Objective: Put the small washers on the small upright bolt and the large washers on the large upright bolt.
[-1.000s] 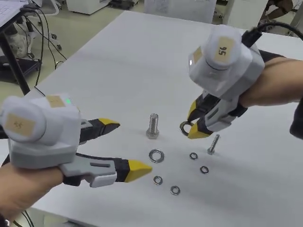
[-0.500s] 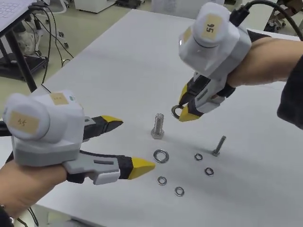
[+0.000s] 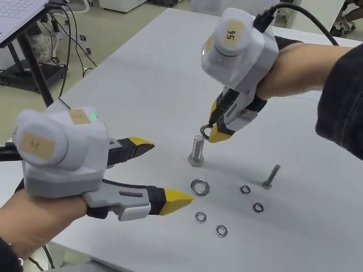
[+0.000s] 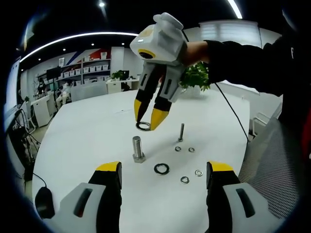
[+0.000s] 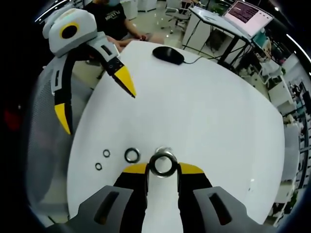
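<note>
My right gripper (image 3: 211,134) is shut on a large steel washer (image 3: 205,132), which hangs just above the top of the large upright bolt (image 3: 197,151). In the right gripper view the held washer (image 5: 163,164) sits between the yellow tips. A second large washer (image 3: 199,186) lies flat in front of the bolt. The small upright bolt (image 3: 271,177) stands to the right, tilted a little. Several small washers (image 3: 245,189) lie scattered between the two bolts and nearer the front. My left gripper (image 3: 161,171) is open and holds nothing, low at the left.
The white table (image 3: 142,73) runs far back; its near edge is just below the washers. A black mouse (image 5: 168,55) lies at the table's left end. A laptop stand and cables (image 3: 34,51) are off the table's left side.
The right gripper has carried the large washer up and to the left, from beside the small bolt to just over the large bolt. The left gripper has stayed open in place.
</note>
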Motion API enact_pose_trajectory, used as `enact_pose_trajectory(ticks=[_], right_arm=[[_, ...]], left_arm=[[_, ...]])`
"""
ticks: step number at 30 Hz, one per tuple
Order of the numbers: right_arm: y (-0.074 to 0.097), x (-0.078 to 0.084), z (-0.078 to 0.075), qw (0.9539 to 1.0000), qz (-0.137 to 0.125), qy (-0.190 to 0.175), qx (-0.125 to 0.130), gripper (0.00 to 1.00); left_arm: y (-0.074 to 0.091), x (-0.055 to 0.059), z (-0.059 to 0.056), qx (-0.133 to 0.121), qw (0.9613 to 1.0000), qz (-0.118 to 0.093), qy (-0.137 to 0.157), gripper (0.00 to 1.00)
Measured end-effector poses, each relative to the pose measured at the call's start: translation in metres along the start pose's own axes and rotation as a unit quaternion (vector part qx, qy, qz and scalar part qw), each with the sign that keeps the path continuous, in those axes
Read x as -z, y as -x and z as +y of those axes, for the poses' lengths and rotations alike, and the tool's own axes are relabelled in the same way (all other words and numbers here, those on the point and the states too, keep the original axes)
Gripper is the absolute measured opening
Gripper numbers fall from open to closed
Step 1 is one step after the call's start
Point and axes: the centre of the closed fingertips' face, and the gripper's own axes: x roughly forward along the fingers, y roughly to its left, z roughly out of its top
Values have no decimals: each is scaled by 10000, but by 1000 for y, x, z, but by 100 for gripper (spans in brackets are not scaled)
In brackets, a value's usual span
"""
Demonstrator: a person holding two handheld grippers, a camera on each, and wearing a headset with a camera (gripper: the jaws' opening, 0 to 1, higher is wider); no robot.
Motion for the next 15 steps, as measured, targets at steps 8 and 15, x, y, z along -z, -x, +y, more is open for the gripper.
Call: enact_pose_trajectory(ticks=[8, 15], right_arm=[[-12, -6, -2, 9998, 78, 89, -167, 23], [-18, -6, -6, 9995, 153, 134, -247, 23]], left_arm=[[0, 0, 1, -17, 10000, -13, 13, 70], [0, -1, 1, -15, 10000, -21, 17, 70]])
